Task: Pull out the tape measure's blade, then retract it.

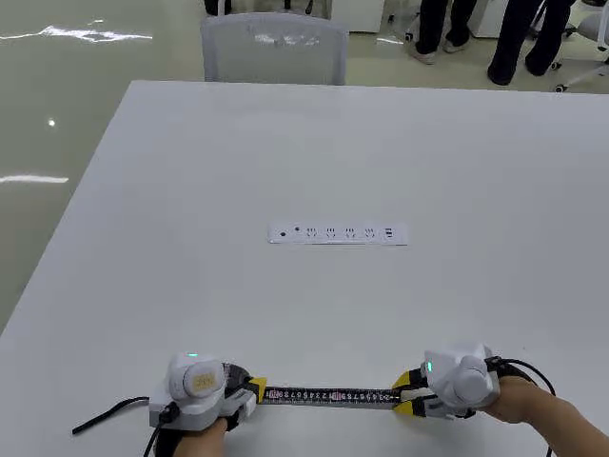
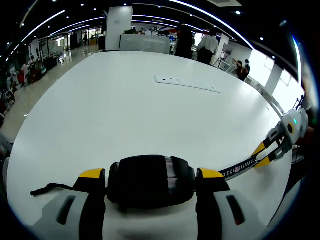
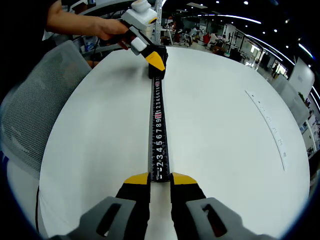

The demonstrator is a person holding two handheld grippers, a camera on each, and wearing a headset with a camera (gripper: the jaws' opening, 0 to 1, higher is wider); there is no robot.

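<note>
A black tape measure case (image 2: 150,180) sits clamped between the yellow-tipped fingers of my left gripper (image 2: 149,175), low at the near table edge (image 1: 249,390). Its blade (image 1: 330,395), black with white numerals, is drawn out flat along the table toward the right. My right gripper (image 1: 409,392) is shut on the blade's end (image 3: 159,175). In the right gripper view the blade (image 3: 158,125) runs straight away to the case (image 3: 157,62) held by the left gripper. The right gripper (image 2: 265,152) appears at the far right of the left gripper view, holding the blade (image 2: 242,166).
A white power strip (image 1: 338,233) lies flat mid-table, well beyond the blade. A grey mesh chair (image 1: 274,48) stands at the far table edge, with people's legs (image 1: 519,38) behind it. A black wrist strap (image 1: 105,417) trails left of the case.
</note>
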